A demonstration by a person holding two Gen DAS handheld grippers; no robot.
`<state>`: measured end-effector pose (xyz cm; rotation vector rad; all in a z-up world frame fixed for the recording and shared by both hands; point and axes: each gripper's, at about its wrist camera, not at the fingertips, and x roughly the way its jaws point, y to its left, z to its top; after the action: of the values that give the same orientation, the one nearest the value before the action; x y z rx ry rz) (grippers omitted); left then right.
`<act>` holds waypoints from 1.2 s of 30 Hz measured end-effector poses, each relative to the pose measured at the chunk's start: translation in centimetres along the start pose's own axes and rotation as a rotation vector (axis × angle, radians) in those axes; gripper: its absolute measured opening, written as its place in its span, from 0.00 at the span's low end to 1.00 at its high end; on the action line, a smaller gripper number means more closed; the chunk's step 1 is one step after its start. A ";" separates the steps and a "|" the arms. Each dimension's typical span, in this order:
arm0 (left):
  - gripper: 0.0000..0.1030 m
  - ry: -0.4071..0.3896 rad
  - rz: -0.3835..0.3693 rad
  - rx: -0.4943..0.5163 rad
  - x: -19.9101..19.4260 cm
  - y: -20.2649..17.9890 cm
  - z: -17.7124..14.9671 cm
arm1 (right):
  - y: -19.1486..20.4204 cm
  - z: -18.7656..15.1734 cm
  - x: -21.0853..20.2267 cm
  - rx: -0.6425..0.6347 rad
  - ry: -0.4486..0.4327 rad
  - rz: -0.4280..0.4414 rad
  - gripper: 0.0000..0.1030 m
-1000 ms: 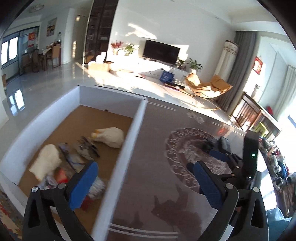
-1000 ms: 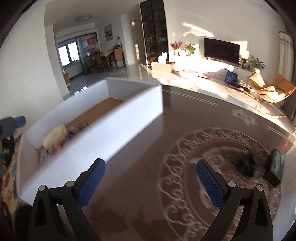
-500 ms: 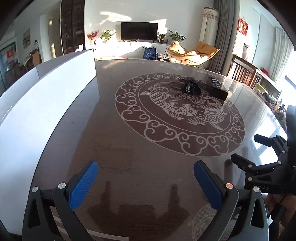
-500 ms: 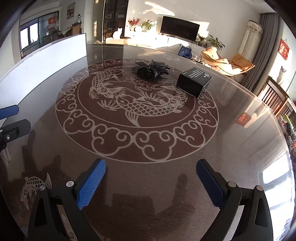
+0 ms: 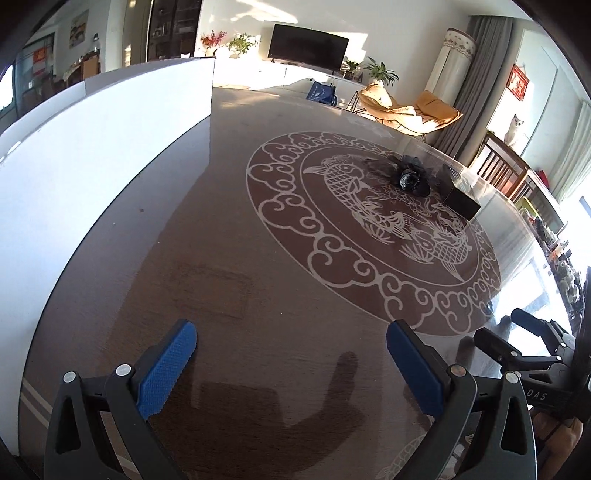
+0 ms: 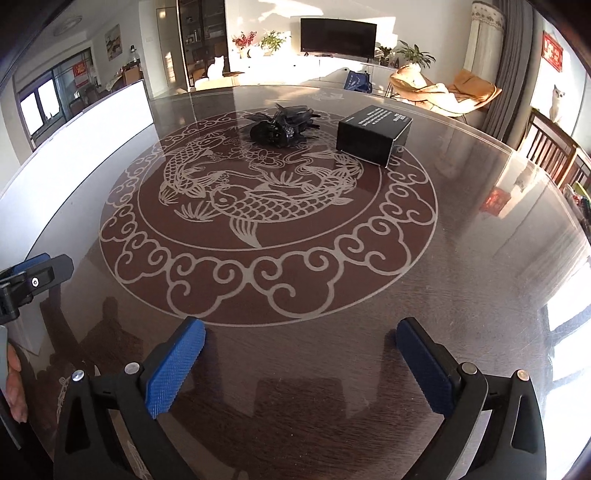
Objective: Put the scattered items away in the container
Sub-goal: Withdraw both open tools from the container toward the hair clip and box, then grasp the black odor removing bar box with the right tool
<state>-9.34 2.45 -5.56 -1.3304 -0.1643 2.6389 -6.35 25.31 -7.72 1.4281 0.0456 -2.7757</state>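
Facing: dark tangled bundle (image 6: 282, 123) beside black box (image 6: 373, 133), far across table (image 6: 480, 258).
Grippers: left gripper (image 5: 291, 363), right gripper (image 6: 301, 363) both wide open, empty.
Risk: soft bundle could snag or shed; box could skid on the glossy top.

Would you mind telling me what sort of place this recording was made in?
Most likely a home's open living and dining room. A television stands on a low white cabinet with potted plants beside it, an orange lounge chair sits nearby, and the work happens on a large round table with a fish motif.
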 end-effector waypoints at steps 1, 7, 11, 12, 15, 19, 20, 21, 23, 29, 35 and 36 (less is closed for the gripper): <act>1.00 0.000 0.017 0.018 0.1 -0.3 -0.1 | 0.1 0.0 0.0 0.000 0.000 -0.001 1.00; 1.00 0.029 0.108 0.109 0.7 -1.8 -0.5 | 0.1 0.0 0.0 0.000 0.000 -0.001 1.00; 1.00 0.036 0.126 0.127 0.8 -2.0 -0.5 | 0.1 0.0 0.0 0.000 0.000 -0.001 1.00; 1.00 0.035 0.126 0.126 0.7 -2.0 -0.6 | 0.1 0.0 0.0 0.000 0.000 -0.001 1.00; 1.00 0.035 0.127 0.125 0.7 -2.0 -0.6 | 0.1 0.0 0.0 0.000 0.000 -0.001 1.00; 1.00 0.033 0.130 0.124 0.6 -1.9 -0.6 | 0.1 0.0 0.0 0.000 0.000 0.000 1.00; 1.00 0.033 0.130 0.124 0.6 -2.0 -0.6 | 0.1 0.0 0.0 0.000 0.000 0.000 1.00; 1.00 0.033 0.130 0.124 0.6 -1.9 -0.6 | 0.1 0.0 0.0 0.000 0.000 0.000 1.00; 1.00 0.033 0.131 0.123 0.6 -1.9 -0.6 | 0.2 0.0 0.0 0.000 0.000 0.000 1.00; 1.00 0.033 0.132 0.123 0.6 -1.9 -0.5 | 0.2 0.0 0.0 0.001 0.000 0.002 1.00; 1.00 0.032 0.132 0.123 0.6 -1.9 -0.5 | -0.8 0.3 0.2 0.079 0.007 -0.052 1.00; 1.00 0.031 0.132 0.122 0.6 -1.9 -0.5 | -1.3 0.7 0.5 0.103 0.010 -0.068 1.00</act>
<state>-9.04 4.48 -6.00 -1.3851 0.0906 2.6843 -7.22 26.62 -7.66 1.4901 -0.0501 -2.8653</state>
